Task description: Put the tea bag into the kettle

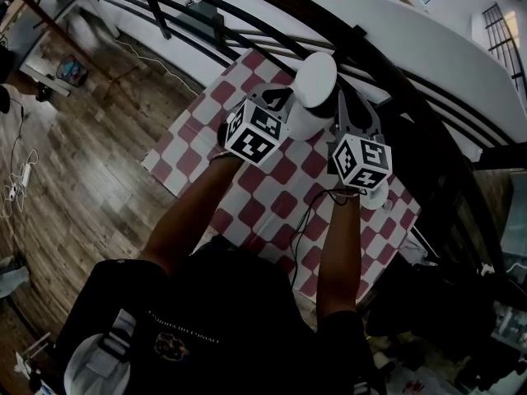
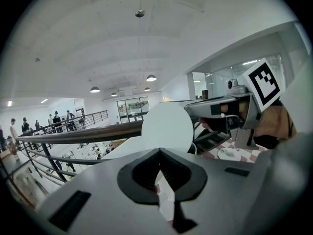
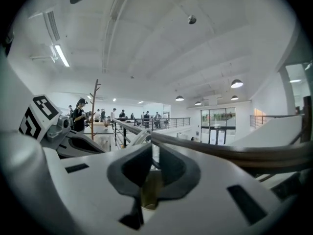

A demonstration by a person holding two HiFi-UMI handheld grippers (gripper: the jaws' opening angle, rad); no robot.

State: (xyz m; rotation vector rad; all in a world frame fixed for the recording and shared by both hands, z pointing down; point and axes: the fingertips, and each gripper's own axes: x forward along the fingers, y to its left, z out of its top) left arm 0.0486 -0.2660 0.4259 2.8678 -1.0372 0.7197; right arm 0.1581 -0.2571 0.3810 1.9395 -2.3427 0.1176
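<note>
Lowest in the head view is the person point(image 1: 214, 319) in dark clothing, both arms reaching up the frame over the surface point(image 1: 272, 212), which is covered by a red-and-white checked cloth.

The left gripper point(image 1: 278, 99), with its marker cube left of centre, lies against the left side of the kettle point(image 1: 306, 120). In the left gripper view its jaws stand narrow, pinched on a white strip point(image 2: 164, 195) that fills the gap between them. What that strip belongs to cannot be told.

The right gripper point(image 3: 152, 153) is at the centre right of the head view, just beside the kettle's right side. Its jaws are drawn narrow on the tea bag point(image 3: 150, 190), a tan, soft slip seated low in the gap in the right gripper view. The tea bag is thus held in that gripper, beside the kettle. Beneath this gripper's cube a small white saucer point(image 1: 376, 197) sits on the cloth.

The kettle is white and stands upright between the two grippers in the upper middle of the head view. Its round lid point(image 1: 315, 79) is open and tilted up.

Past the far edge of the surface runs a dark railing point(image 2: 88, 133) with a brown top rail. Beyond it both gripper views show a bright white hall with hanging lamps point(image 3: 236, 83) and people point(image 3: 80, 114) standing at the left.
</note>
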